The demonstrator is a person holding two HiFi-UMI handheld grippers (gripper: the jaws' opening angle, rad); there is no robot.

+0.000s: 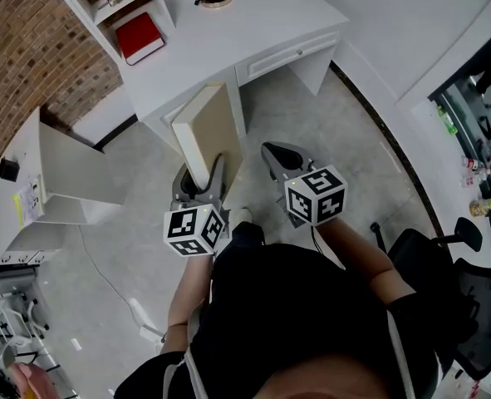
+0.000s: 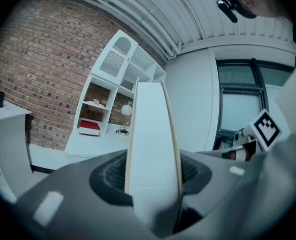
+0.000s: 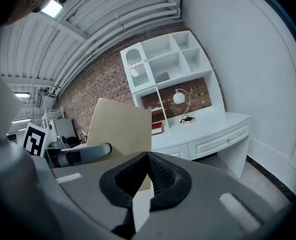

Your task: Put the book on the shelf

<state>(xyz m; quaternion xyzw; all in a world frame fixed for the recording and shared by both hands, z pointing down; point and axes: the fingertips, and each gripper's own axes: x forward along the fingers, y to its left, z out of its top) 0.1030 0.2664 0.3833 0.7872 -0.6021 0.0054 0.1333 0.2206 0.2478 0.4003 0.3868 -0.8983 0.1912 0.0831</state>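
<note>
Head view, at the left: a white shelf unit [image 1: 95,23] against the brick wall holds a flat red book [image 1: 139,36]. Below it, in front of the white worktop [image 1: 253,15], the left gripper [image 1: 202,179] has its jaws clamped on the lower end of a cream hardback book [image 1: 208,123], which stands upright above the grey floor. Just beside it, the right gripper [image 1: 277,155] holds nothing, its jaws pressed together.

My head camera looks steeply down, while cameras on the left gripper [image 1: 200,177] and right gripper [image 1: 272,150] face the same desk [image 1: 253,23] and shelf [image 3: 160,59] ahead.
</note>
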